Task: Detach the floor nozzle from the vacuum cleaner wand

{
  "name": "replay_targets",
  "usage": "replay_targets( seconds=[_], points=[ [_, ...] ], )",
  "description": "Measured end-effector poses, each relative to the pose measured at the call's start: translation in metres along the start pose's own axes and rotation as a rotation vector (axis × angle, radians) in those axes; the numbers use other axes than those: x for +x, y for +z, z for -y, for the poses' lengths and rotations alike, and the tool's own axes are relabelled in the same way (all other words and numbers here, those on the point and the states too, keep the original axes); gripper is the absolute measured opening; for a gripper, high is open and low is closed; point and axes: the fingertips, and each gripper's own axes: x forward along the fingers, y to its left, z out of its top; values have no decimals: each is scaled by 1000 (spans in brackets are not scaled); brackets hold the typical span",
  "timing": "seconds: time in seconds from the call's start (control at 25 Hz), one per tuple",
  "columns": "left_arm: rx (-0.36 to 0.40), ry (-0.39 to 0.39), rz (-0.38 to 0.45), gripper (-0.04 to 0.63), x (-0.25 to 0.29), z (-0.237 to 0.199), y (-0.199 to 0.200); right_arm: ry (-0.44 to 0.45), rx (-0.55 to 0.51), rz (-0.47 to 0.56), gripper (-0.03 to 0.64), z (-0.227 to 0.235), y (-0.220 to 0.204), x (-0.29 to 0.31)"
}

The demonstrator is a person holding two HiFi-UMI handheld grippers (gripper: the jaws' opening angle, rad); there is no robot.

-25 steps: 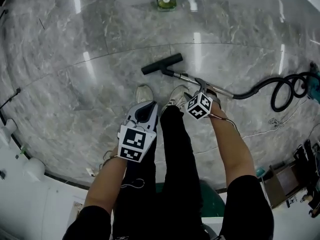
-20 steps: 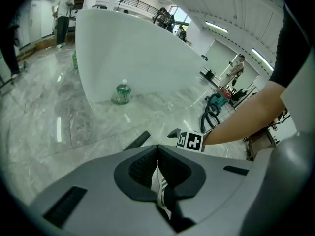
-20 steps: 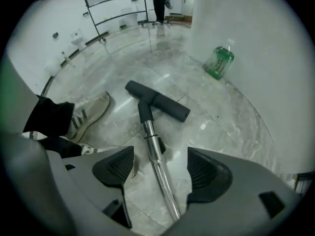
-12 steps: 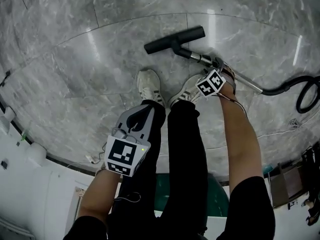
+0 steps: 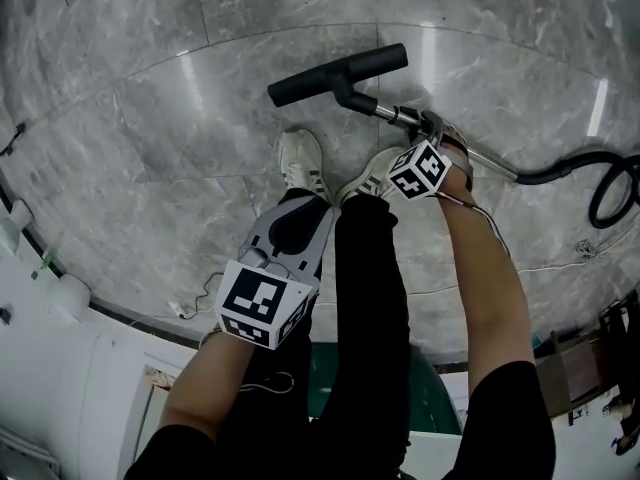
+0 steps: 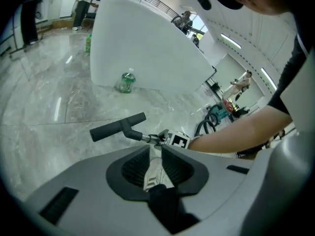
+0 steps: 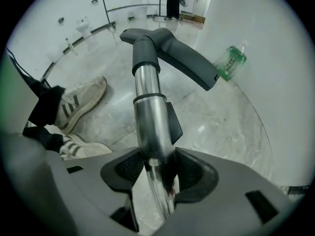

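Closest to the person, the left tool (image 5: 303,204) hangs over the knee, its jaws a crack apart after just opening, nothing between them; its own view looks through the slit at a white shoe (image 5: 302,163). Just past the other shoe (image 5: 372,176), the right tool (image 5: 430,133) points straight down, its jaws just closed in, and now grips the metal wand (image 7: 150,112), pads against the tube. The wand lies on the grey marble floor (image 5: 150,138), the black floor nozzle (image 5: 338,74) still joined to its end. A black hose (image 5: 590,173) curls away to the right. Farther off stands a green bottle (image 7: 230,62).
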Motion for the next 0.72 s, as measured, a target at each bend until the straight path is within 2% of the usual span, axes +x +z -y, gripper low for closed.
replay_targets(
  seconds=[0.16, 0.2, 0.36, 0.44, 0.6, 0.72],
  points=[
    [-134, 37, 57, 228, -2, -1, 30, 6, 36, 144, 212, 4, 35, -68],
    [-171, 38, 76, 258, -3, -2, 38, -1, 52, 179, 212, 7, 43, -86],
    [-374, -1, 173, 278, -9, -4, 69, 15, 98, 295, 212, 6, 74, -152],
    [-443, 6, 230, 278, -12, -6, 87, 45, 105, 353, 212, 0, 88, -179],
    [-486, 60, 304, 291, -20, -13, 111, 139, 120, 462, 212, -13, 110, -223],
    [-540, 77, 343, 291, -29, -26, 120, 206, 85, 503, 212, -28, 125, -252]
  ],
)
